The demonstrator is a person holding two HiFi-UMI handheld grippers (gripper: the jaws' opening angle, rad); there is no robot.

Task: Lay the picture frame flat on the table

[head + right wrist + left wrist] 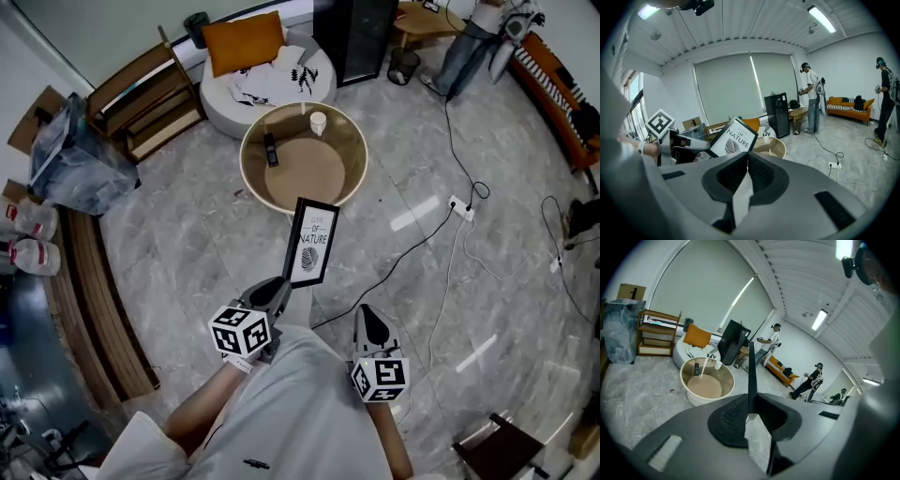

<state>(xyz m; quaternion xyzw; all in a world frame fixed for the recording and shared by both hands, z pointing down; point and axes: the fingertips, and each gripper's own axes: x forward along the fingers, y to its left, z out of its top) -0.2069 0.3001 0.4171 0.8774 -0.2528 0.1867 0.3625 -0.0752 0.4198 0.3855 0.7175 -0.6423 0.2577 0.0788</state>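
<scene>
So, left gripper [281,289]: jaws clamped on the bottom edge of the picture frame [311,242]
picture frame: upright in the air, near the round table [354,150]
right gripper [367,317]: jaws pressed together, empty

Picture frame [311,242]: matt black moulding, white paper print. Floor [187,253]: glossy grey marble-look tile. Round counter [363,150], 12 o'clock: pale smooth wood rim.

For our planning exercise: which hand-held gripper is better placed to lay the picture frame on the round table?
Left. The left hand-held gripper is shut on the picture frame, near the round table; the right hand-held gripper is shut on nothing.
</scene>
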